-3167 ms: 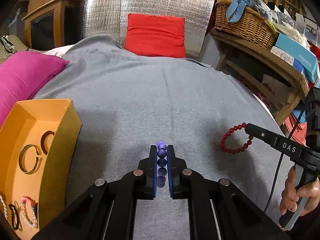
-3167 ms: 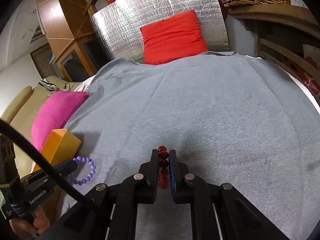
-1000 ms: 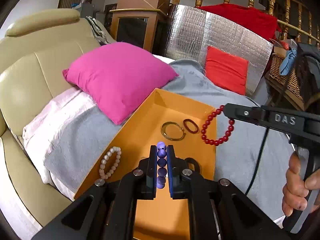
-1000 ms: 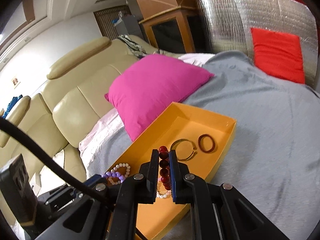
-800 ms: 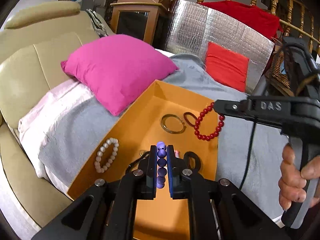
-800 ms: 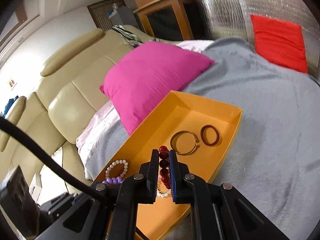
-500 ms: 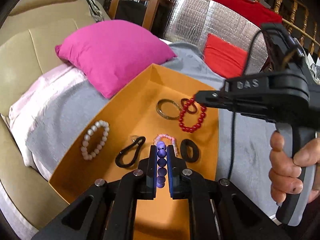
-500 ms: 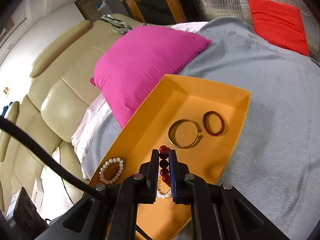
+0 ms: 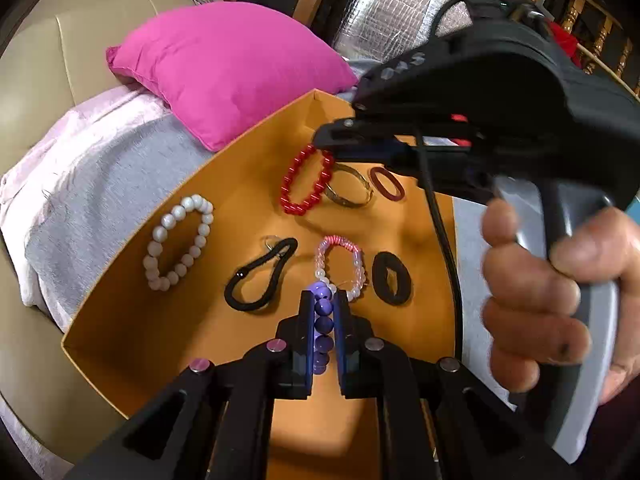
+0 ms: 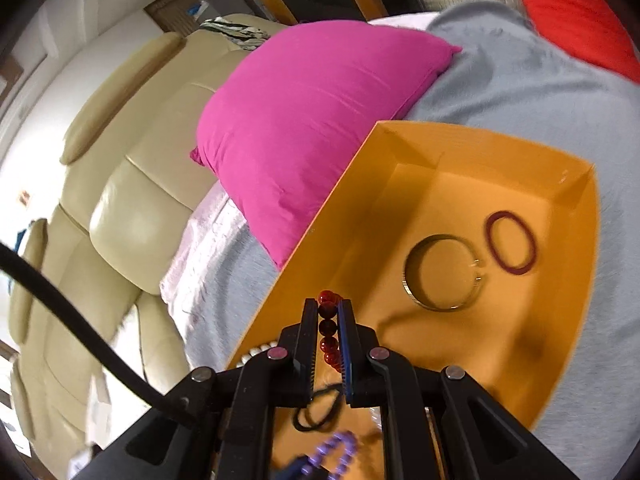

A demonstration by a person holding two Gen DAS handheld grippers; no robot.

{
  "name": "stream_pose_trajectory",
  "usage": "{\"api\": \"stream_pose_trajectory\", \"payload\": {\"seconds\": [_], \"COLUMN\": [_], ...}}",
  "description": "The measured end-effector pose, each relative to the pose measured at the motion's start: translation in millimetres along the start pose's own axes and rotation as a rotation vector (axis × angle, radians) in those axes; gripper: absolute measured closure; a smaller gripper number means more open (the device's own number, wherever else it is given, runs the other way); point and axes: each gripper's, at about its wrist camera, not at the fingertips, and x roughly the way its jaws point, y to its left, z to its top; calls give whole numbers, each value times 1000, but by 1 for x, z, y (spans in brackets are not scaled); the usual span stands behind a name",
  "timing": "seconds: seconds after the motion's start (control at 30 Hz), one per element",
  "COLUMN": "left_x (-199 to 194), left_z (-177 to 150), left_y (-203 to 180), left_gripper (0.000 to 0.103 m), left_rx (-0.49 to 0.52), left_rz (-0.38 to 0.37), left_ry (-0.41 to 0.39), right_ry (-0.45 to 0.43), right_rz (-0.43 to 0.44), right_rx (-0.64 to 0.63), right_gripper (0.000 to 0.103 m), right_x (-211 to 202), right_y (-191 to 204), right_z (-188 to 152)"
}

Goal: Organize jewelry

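My left gripper [image 9: 323, 300] is shut on a purple bead bracelet [image 9: 322, 330] and holds it over the near part of the orange tray [image 9: 132, 344]. My right gripper [image 10: 329, 307] is shut on a red bead bracelet [image 10: 329, 332], which hangs over the tray's middle in the left wrist view [image 9: 306, 186]. The purple bracelet [image 10: 334, 452] also shows low in the right wrist view. In the tray lie a white pearl bracelet [image 9: 178, 242], a black hair tie loop [image 9: 260, 280], a pink bead bracelet [image 9: 340, 264], a black scrunchie [image 9: 390, 280], a gold bangle [image 10: 442, 272] and a dark red ring [image 10: 510, 248].
The tray [image 10: 560, 320] sits on a grey blanket [image 10: 512, 80] over a beige sofa [image 10: 120, 200]. A magenta pillow [image 9: 228, 68] lies just behind the tray's far left rim. A red cushion [image 10: 576, 12] and silver foil panel [image 9: 388, 12] stand farther back.
Both grippers have moved left from the open blanket to over the tray, each still gripping its bracelet. In the last second both have come lower and closer over the tray.
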Motion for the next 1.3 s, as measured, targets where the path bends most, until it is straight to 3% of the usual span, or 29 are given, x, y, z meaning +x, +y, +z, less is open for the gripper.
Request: {"api": "stream_pose_trajectory", "payload": {"seconds": [0.13,0.47,0.5,0.57,0.6,0.73,0.87,0.97,1.03,1.1,1.2,1.3], "left_x": [8,28,28,24,22,4,-15,-30,-40,-55,-76,-98], "left_z": [-4,-12,-13,-13,-12,-7,5,11,12,13,14,13], "left_y": [-2,3,3,3,4,4,0,-4,-7,-11,-13,-21], "left_gripper": [94,91,88,64,59,45,37,36,35,35,34,26], "left_rx": [13,-3,-2,3,4,8,23,50,63,71,75,104], "left_rz": [-45,-34,-33,-21,-17,-13,72,183,229,261,328,425], "left_ry": [40,113,113,105,98,60,23,13,2,-35,-98,-176], "right_ry": [21,93,103,115,119,74,8,-37,-71,-108,-163,-196], "right_rz": [-19,-125,-132,-147,-152,-140,-150,-175,-197,-222,-246,-261], "right_rx": [19,-23,-25,-20,-16,-28,-81,-123,-151,-173,-213,-238], "right_gripper": [92,90,88,75,67,65,65,65,58,49,48,48], "right_x": [13,33,33,33,31,11,-25,-53,-77,-98,-130,-155], "right_y": [-5,-8,-8,-10,-12,-16,-17,-18,-21,-23,-25,-27], "right_z": [0,-1,-1,-1,-1,0,-6,-14,-22,-32,-51,-69]}}
